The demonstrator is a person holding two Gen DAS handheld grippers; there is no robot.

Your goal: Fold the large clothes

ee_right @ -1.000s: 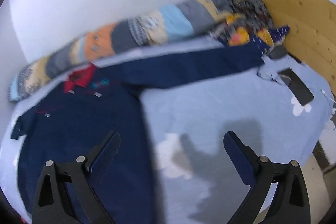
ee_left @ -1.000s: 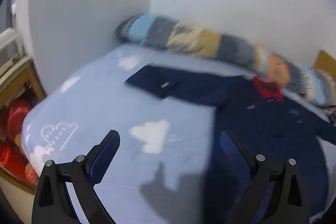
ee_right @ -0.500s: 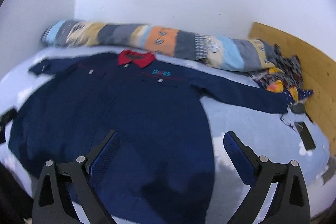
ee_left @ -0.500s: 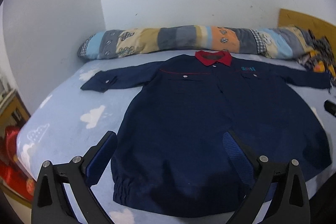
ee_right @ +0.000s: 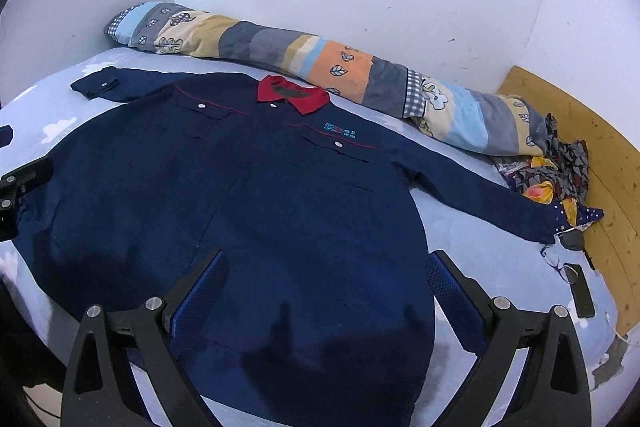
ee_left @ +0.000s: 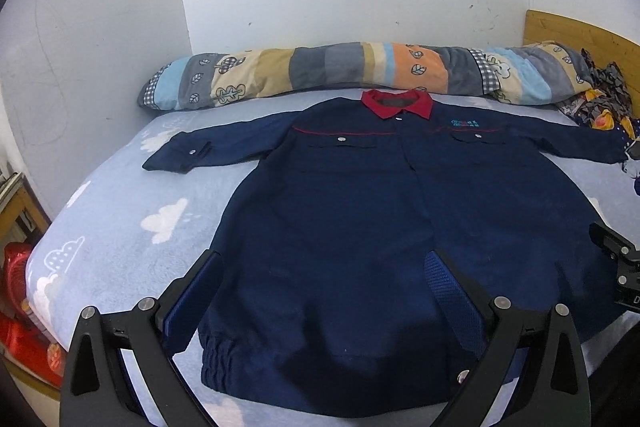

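Two views: both look along spread blue-padded fingers at one navy jacket (ee_left: 360,211) lying flat, front up, on a cloud-print bed sheet (ee_left: 120,211).
Left wrist view: left gripper (ee_left: 324,291) gapes wide, empty, above the jacket's elastic hem (ee_left: 240,363); only here shows red items (ee_left: 20,307) beside the bed's left edge; the right gripper's tip (ee_left: 616,251) enters at the right edge.
Right wrist view: right gripper (ee_right: 326,287) also wide apart, holding nothing, over the jacket's lower right; only here appear a dark phone (ee_right: 582,291) and glasses (ee_right: 558,263) near the wooden headboard (ee_right: 592,155).
Shared: patchwork bolster (ee_right: 320,67) along the wall, red collar (ee_right: 294,97) just before it, sleeves spread outward.
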